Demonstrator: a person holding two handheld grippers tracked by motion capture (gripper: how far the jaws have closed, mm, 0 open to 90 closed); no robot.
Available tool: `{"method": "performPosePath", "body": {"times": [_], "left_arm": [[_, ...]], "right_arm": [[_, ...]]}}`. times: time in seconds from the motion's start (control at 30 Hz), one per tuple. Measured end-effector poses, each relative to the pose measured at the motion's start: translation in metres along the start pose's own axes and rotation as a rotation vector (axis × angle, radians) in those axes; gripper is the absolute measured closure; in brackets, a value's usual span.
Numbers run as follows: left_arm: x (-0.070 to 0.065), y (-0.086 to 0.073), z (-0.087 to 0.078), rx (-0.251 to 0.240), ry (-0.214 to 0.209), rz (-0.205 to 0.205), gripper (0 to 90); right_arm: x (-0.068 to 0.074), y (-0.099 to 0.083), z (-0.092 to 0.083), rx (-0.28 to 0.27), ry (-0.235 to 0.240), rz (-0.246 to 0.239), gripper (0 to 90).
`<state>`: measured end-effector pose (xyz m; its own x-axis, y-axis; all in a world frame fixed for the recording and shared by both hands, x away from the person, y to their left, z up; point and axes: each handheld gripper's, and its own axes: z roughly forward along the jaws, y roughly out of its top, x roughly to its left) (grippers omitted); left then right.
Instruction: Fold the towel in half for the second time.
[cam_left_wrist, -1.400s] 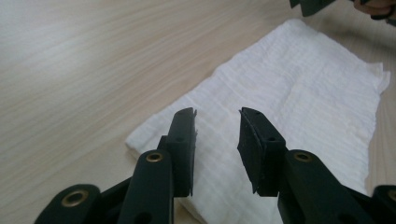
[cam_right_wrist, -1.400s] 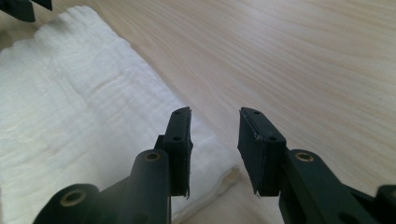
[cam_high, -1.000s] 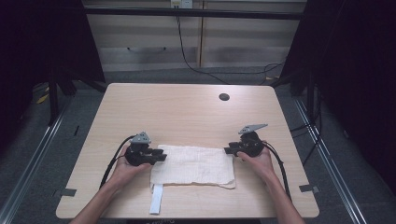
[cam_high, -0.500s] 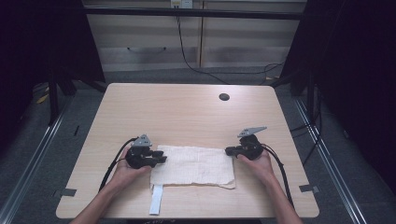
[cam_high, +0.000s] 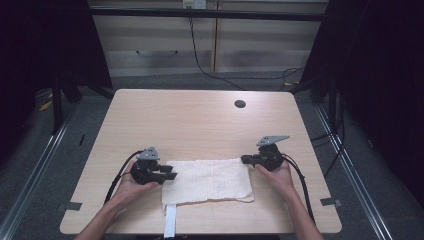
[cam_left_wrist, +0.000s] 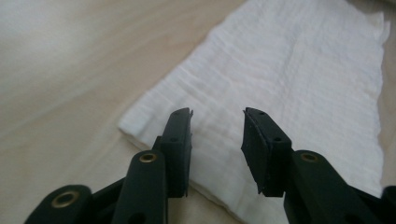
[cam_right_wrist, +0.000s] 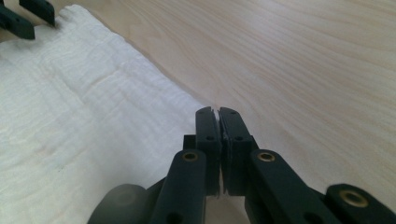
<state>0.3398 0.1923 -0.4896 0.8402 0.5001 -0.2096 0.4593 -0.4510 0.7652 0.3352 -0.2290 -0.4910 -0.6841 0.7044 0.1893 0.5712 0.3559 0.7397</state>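
Observation:
A white folded cloth (cam_high: 207, 181) lies flat near the table's front edge. My left gripper (cam_high: 169, 175) sits at its left end. In the left gripper view the jaws (cam_left_wrist: 217, 114) stand apart just over the cloth's (cam_left_wrist: 299, 70) near corner and have just been opening; nothing is pressed between them. My right gripper (cam_high: 245, 159) is at the cloth's far right corner. In the right gripper view its jaws (cam_right_wrist: 217, 112) are shut, pad against pad, with the cloth's (cam_right_wrist: 84, 116) edge running in at the tips. The left gripper's fingers (cam_right_wrist: 18, 21) show at that view's top left.
A dark round hole (cam_high: 240, 104) lies at the back of the wooden table (cam_high: 190, 125). A white strip (cam_high: 170, 225) hangs over the front edge below the cloth. Grey tape marks (cam_high: 74, 205) (cam_high: 328, 201) sit near the front corners. Cables trail from both grippers.
Both hands have stayed almost in place at the cloth's two ends. The cloth lies as it did.

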Motion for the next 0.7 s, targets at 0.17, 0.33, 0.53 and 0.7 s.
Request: {"method": "performPosePath", "body": {"times": [0.17, 0.33, 0.53, 0.7], "left_arm": [[0.024, 0.014, -0.011, -0.073, 0.039, -0.088, 58.8], [0.035, 0.01, 0.002, 0.004, 0.058, -0.057, 59.2], [0.035, 0.005, 0.012, 0.044, 0.047, -0.073, 58.9], [0.031, 0.005, 0.02, 0.068, 0.055, -0.035, 62.7]], "right_arm": [[0.0, -0.001, 0.001, 0.003, -0.001, 0.003, 87.4], [0.0, -0.001, 0.002, 0.0, 0.002, 0.006, 87.3], [-0.001, -0.001, 0.002, 0.0, -0.009, 0.008, 87.1], [-0.001, -0.001, 0.003, 0.013, -0.013, 0.013, 87.1]]}}
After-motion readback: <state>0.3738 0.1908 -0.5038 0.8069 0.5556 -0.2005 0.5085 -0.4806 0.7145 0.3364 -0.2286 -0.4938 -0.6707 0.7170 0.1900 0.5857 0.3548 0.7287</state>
